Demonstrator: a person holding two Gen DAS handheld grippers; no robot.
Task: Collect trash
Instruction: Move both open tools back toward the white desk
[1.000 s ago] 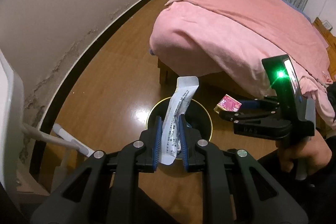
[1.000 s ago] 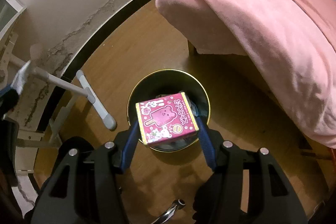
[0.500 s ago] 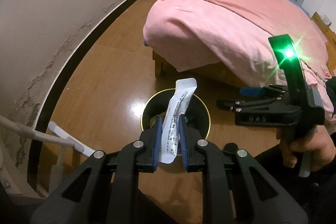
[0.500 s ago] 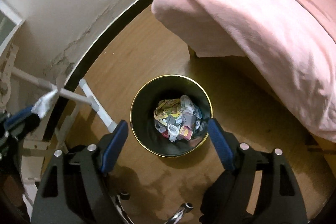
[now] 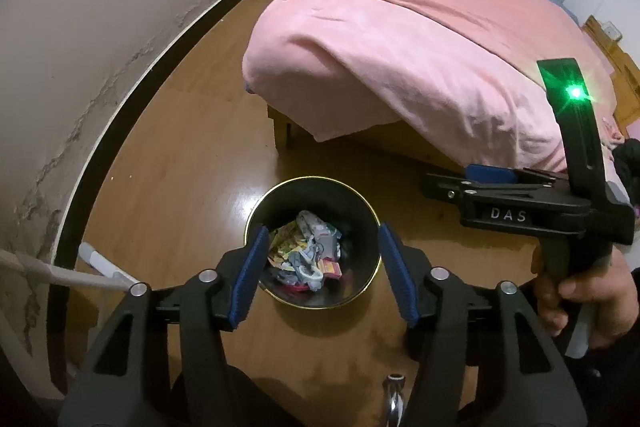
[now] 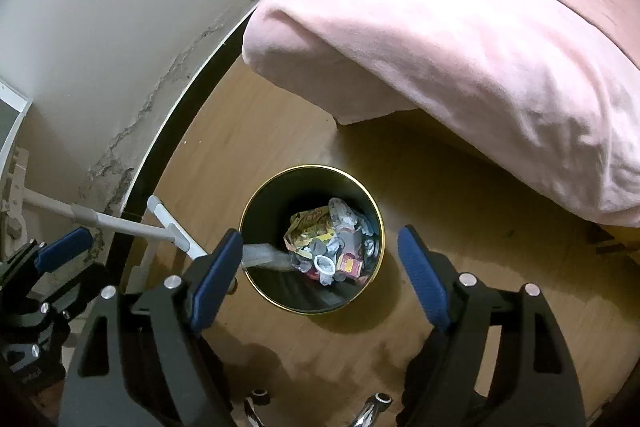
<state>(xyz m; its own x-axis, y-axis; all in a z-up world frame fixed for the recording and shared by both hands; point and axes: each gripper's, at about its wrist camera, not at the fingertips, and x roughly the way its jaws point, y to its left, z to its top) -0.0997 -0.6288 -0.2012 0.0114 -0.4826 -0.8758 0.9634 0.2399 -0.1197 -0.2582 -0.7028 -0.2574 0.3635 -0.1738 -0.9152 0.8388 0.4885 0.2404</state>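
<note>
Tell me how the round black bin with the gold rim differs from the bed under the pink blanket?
The round black bin with the gold rim is small, hard and open-topped, with crumpled trash inside; the bed under the pink blanket is broad, soft and covered. The bin sits directly on the wooden floor; the bed is raised above it. Both stand near the wall.

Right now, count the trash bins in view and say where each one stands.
1. The black, gold-rimmed trash bin stands on the wooden floor near the corner of the pink-covered bed, below both grippers. Others may be hidden outside the views.

Bin [image 5: 256, 215] on the floor [image 5: 180, 179] — trash [image 5: 308, 251] inside; bed [image 5: 400, 47] behind it, wall [image 5: 100, 7] left.
</note>
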